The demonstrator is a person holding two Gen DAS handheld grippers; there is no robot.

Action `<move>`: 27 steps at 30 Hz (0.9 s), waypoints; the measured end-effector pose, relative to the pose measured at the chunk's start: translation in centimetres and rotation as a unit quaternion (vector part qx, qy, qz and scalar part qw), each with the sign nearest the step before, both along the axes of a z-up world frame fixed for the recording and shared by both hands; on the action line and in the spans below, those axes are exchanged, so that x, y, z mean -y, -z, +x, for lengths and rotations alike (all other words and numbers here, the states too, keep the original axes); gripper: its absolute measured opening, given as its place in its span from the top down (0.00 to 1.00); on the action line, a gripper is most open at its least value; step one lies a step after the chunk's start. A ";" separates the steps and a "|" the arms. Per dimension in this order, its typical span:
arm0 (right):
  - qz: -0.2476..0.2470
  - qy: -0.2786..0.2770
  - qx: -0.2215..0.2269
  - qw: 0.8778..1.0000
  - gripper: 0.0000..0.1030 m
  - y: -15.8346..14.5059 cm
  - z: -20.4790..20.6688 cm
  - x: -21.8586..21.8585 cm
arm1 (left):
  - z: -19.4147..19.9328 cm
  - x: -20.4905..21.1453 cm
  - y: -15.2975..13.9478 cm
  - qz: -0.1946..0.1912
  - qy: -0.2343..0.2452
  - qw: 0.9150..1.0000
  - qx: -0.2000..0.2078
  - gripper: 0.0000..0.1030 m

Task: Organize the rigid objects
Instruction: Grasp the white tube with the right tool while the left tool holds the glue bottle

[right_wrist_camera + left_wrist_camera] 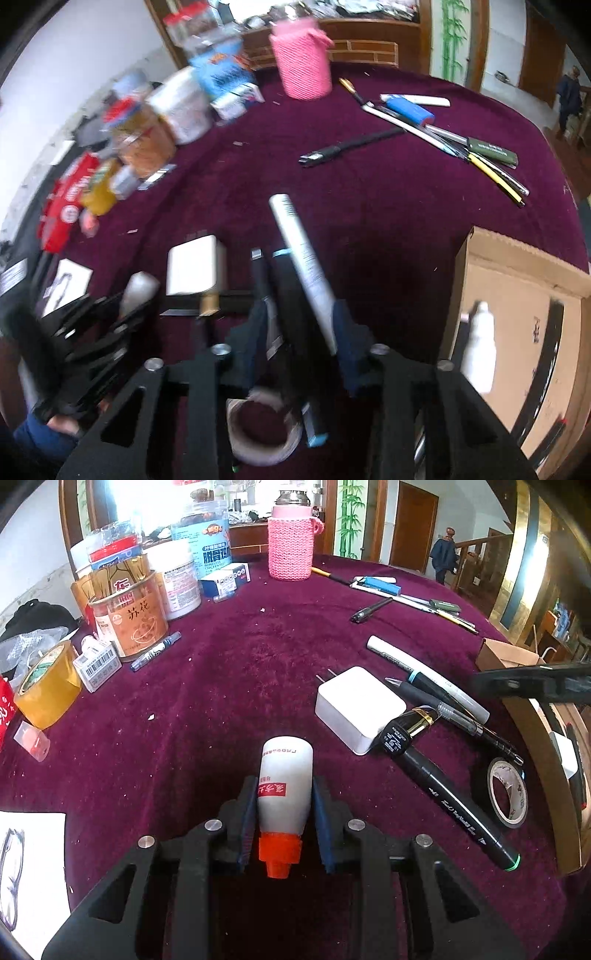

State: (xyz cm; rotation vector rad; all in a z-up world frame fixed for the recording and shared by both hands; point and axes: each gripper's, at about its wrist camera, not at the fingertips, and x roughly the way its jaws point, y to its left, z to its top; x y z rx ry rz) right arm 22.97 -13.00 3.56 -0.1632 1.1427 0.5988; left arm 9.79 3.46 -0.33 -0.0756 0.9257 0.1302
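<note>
Left wrist view: the left gripper (pixel 284 805) is clenched on a white glue bottle (pixel 285 786), its pads pressed to both sides and its orange cap (pixel 279 853) pointing back toward the camera, just above the maroon cloth (pixel 221 686) that covers the table. Just beside the bottle to the right lie a white charger (pixel 356 709), a black marker (pixel 454 805) and a tape ring (pixel 508 794); further pens (pixel 410 598) lie well apart near the far edge. A pink knitted holder (pixel 290 546) stands at the back, with an orange tin (pixel 129 624), jars and small boxes clustered at the left, and a brown tape roll (pixel 48 686) near them. Behind the table are wood-framed mirrors, a door and a staircase with a person on it. In the blurred right wrist view, the right gripper (pixel 303 332) has just been closing around a white pen (pixel 303 262) and a dark marker (pixel 291 295) lying between its fingers; whether the pads press them I cannot tell. To its right an open cardboard box (pixel 480 258) holds a small white bottle (pixel 480 347) and a black strip.
</note>
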 end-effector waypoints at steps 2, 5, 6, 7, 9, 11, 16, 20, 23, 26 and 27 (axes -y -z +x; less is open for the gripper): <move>-0.019 0.006 0.010 1.000 0.72 0.5 0.8 -0.4 | 0.0 0.0 0.0 -0.001 0.000 1.000 -0.001 0.75; -0.022 0.000 0.004 1.000 0.72 0.9 1.5 -0.8 | 0.0 0.0 0.0 -0.003 -0.001 1.000 -0.001 0.75; -0.023 -0.004 0.004 1.000 0.72 1.0 1.6 -1.0 | 0.0 0.0 0.0 -0.003 -0.002 1.000 0.000 0.75; -0.026 -0.008 0.002 1.000 0.72 1.2 1.7 -1.3 | 0.0 0.0 0.0 -0.003 -0.002 1.000 0.000 0.75; -0.033 -0.013 0.007 0.999 0.72 1.6 2.0 -2.0 | 0.0 -0.1 0.0 -0.004 -0.002 1.000 0.000 0.75; -0.036 -0.010 0.012 0.999 0.72 1.7 2.4 -2.5 | 0.1 -0.1 0.0 -0.004 -0.002 1.000 0.001 0.75; -0.039 0.036 -0.002 0.999 0.87 3.0 4.1 -2.2 | 0.1 -0.1 0.0 -0.005 -0.002 1.000 0.001 0.75; -0.022 0.056 0.014 0.998 0.88 3.0 3.0 -1.4 | 0.1 0.0 0.0 -0.002 -0.001 1.000 0.003 0.75; -0.023 0.082 0.024 0.996 0.88 2.6 1.2 -0.5 | 0.0 0.0 0.0 0.001 -0.002 1.000 0.004 0.75; 0.004 0.105 0.033 0.994 0.88 1.7 -0.5 0.6 | 0.0 0.0 0.0 0.002 -0.002 1.000 0.006 0.75; 0.017 0.108 0.039 0.993 0.88 1.3 -1.3 0.9 | 0.0 0.1 0.0 0.004 -0.002 1.000 0.007 0.74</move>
